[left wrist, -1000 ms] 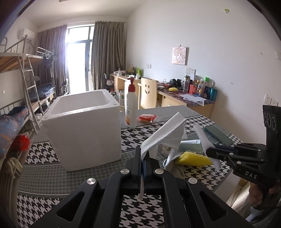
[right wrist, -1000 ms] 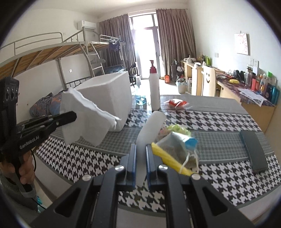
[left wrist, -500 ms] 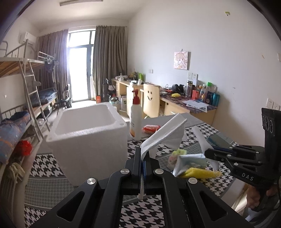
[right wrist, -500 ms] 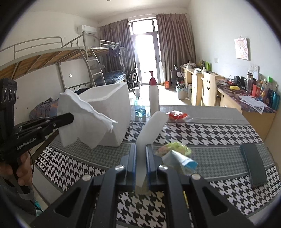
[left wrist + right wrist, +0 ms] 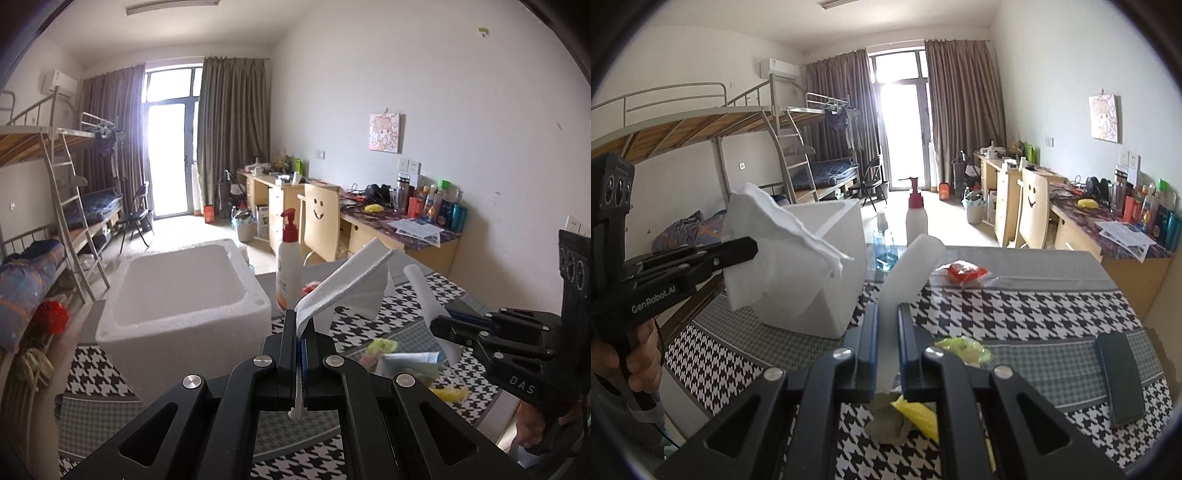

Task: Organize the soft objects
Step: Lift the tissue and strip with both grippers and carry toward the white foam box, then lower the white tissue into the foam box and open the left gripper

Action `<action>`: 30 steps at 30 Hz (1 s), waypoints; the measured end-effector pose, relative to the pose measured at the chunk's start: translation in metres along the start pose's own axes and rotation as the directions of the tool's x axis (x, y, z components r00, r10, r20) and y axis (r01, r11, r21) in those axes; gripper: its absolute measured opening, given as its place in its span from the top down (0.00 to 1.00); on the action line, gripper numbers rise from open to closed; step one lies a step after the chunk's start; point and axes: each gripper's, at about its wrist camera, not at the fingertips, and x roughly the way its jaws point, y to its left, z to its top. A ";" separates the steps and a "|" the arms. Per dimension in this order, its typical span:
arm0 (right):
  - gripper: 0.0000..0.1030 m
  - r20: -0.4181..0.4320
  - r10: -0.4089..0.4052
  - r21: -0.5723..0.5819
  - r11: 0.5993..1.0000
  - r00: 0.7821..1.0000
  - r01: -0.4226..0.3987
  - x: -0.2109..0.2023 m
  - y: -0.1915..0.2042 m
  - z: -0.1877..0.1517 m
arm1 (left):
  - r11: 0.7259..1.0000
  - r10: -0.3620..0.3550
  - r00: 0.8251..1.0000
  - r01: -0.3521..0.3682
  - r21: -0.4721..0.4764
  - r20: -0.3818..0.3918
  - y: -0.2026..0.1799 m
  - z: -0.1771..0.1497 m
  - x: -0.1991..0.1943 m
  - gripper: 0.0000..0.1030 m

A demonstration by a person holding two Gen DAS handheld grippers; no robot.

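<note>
Transport step: left claw (image 5: 300, 332) and right claw (image 5: 886, 332) each clench white foam sheet (image 5: 354, 280); next, lower it into foam box (image 5: 177, 295) ahead-left.

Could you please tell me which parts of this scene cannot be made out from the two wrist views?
- Left wrist view: the left hand-held gripper body hides the pile of small soft items in part; what they are is unclear.
- Right wrist view: the right hand-held gripper covers the yellow item.
- Both views: the floor of the foam box is hidden by its walls.
- Bottle label: too small to read.
</note>
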 end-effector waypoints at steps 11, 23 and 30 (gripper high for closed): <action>0.88 0.019 -0.009 -0.010 1.000 1.000 0.009 0.011 0.001 0.022 | 1.000 0.000 1.000 0.000 -0.028 -0.002 0.016 0.022 0.012 0.99; 0.88 0.029 -0.011 -0.025 1.000 1.000 0.012 0.025 0.007 0.043 | 0.999 0.017 1.000 -0.017 -0.036 0.018 0.027 0.042 0.023 0.99; 0.88 0.033 -0.009 -0.050 0.999 0.999 0.011 0.029 0.010 0.055 | 0.999 0.040 0.997 -0.038 -0.034 0.059 0.031 0.054 0.014 0.99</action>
